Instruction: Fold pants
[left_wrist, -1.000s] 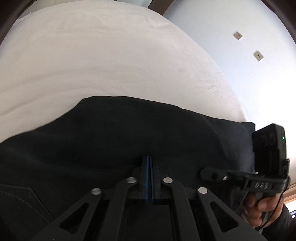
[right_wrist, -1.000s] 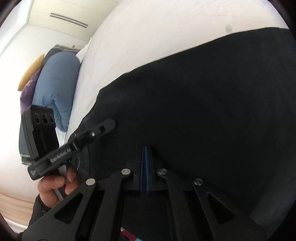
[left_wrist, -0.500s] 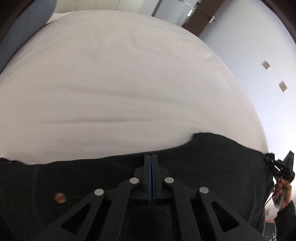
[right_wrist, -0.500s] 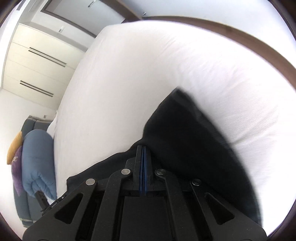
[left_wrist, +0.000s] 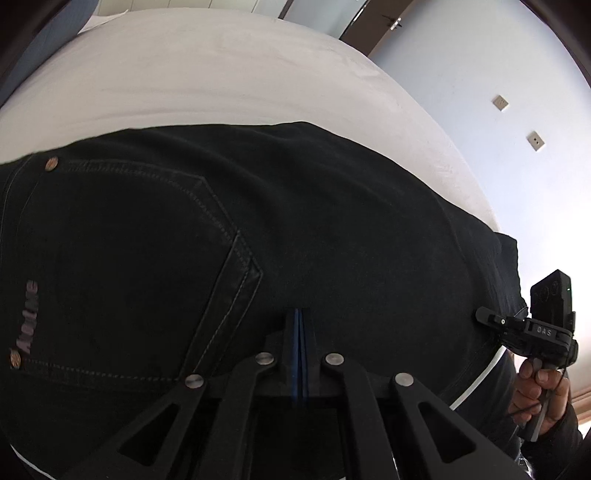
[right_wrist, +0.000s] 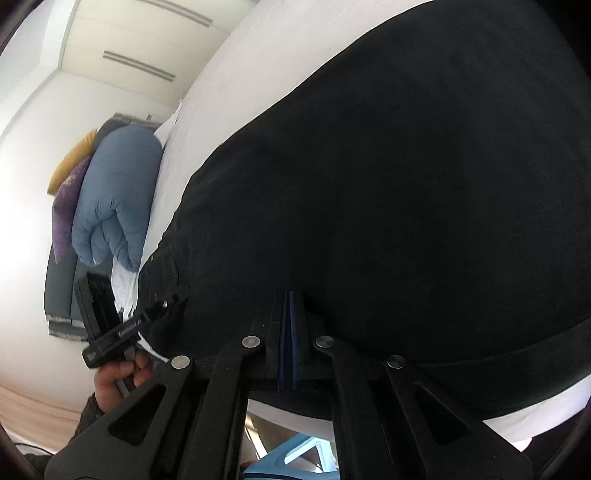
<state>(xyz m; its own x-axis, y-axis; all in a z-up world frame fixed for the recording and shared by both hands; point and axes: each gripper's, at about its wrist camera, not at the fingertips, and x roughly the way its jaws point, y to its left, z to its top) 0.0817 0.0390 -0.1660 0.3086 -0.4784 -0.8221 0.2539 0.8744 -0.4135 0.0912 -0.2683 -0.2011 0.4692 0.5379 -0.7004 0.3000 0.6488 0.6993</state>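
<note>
Black pants (left_wrist: 295, 229) lie flat on the white bed (left_wrist: 221, 74), back pocket and rivets showing at the left; they fill the right wrist view (right_wrist: 406, 184). My left gripper (left_wrist: 298, 314) is shut on the near edge of the pants by the pocket. My right gripper (right_wrist: 288, 295) is shut on the near edge of the pants further along. Each gripper shows in the other's view: the right one at the pants' right end (left_wrist: 491, 319), the left one at their left end (right_wrist: 173, 299).
A rolled blue duvet (right_wrist: 114, 199) with purple and yellow cushions lies left of the bed. A pale wall with two sockets (left_wrist: 535, 140) rises to the right. A blue plastic stool (right_wrist: 295, 458) stands below the bed edge.
Half a second ago both grippers held the pants lifted, with much white sheet showing. Now they have come down and the pants lie spread over the bed, pocket side up.
</note>
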